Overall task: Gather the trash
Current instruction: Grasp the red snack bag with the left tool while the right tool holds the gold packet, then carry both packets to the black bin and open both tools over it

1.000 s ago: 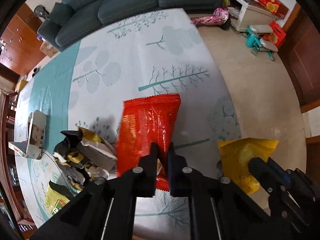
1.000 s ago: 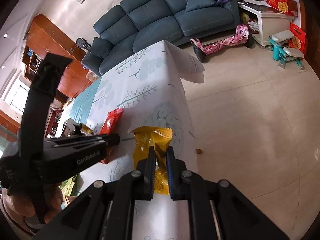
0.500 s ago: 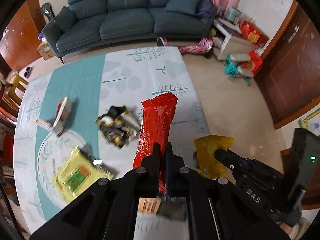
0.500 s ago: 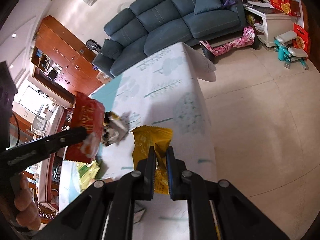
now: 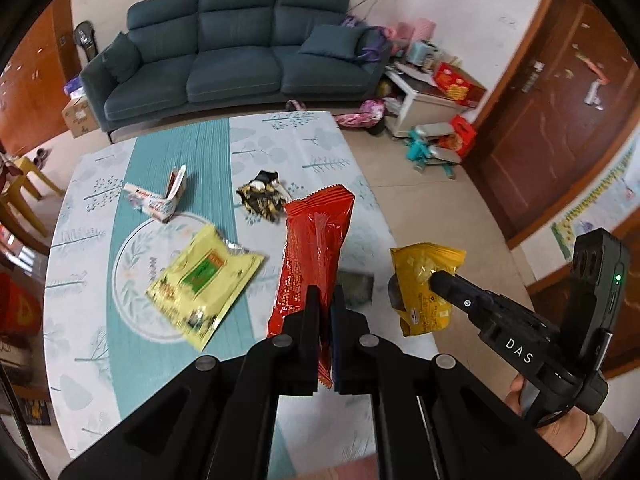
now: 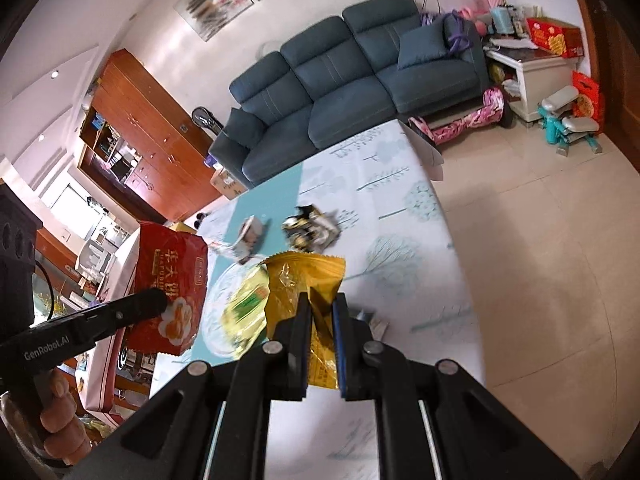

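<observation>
**Left wrist view: two wrappers pinched and held clear of the table**

Left wrist view first: left gripper (image 5: 326, 300) clamped tight on the lower part of a long, glossy red plastic snack wrapper (image 5: 316, 248), jaws pressed together with only the thin film between them. Held near one end, so the rest of the wrapper stands up and away from the fingers, clear of the round table under its pale, tree-printed cloth with a teal stripe (image 5: 180, 152). Probably gripped there because flat film gives little else to catch, and an edge hold keeps it from crumpling out.

Right gripper (image 6: 322, 312) likewise closed, pinching a crinkled yellow foil packet (image 6: 308, 276) by its lower half; seen from the left side, the same packet hangs off that fingertip, beside the red one and near the table's right edge. One piece per hand: sensible for clearing quickly, both lifted together.

Still lying on the cloth, untouched: a flat yellow-green sachet (image 5: 204, 276) on the round printed motif, a crumpled black-and-gold wrapper (image 5: 262, 196) farther back, and a torn white carton with red lettering (image 5: 160, 198) on the teal stripe. A small dark scrap (image 5: 356, 288) lies just beyond the left fingers; hard to say what it is.

No bin visible in either view, so destination unclear. Judged roughly partway: two pieces in hand, at least three left. Main risk: slippery film sliding from the jaws during carrying.
</observation>
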{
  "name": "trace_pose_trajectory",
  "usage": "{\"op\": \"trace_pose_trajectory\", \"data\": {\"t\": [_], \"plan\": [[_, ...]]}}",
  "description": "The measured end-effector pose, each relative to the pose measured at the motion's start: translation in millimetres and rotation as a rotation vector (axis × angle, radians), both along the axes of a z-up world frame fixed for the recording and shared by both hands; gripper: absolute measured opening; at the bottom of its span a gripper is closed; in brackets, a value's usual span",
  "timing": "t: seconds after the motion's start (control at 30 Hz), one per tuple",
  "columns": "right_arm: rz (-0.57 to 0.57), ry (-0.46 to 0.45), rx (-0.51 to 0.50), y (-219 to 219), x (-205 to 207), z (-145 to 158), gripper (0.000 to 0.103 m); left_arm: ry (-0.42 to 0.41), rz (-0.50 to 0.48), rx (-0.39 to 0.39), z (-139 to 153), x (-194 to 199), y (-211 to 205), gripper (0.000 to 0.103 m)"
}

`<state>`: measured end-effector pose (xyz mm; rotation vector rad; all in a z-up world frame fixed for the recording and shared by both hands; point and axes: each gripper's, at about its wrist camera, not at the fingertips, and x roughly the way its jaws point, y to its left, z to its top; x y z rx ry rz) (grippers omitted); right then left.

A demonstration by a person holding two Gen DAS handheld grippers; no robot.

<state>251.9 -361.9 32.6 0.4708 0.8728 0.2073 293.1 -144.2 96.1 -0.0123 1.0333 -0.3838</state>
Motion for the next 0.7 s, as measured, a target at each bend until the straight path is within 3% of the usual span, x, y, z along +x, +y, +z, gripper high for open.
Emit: {"op": "trace_pose_trajectory", "data": {"t": [0.33, 0.7], "plan": [[-0.129, -0.048, -0.038, 92.1, -124.7, 23.2, 0.009, -0.013, -0.14, -0.053, 1.1, -107.8, 90.8, 0.002], [-0.214, 0.01, -0.057, 164.3, -220.9, 8.6, 0.009, 0.071, -0.253, -0.053, -34.5, -191.2, 152.2, 0.002]]}}
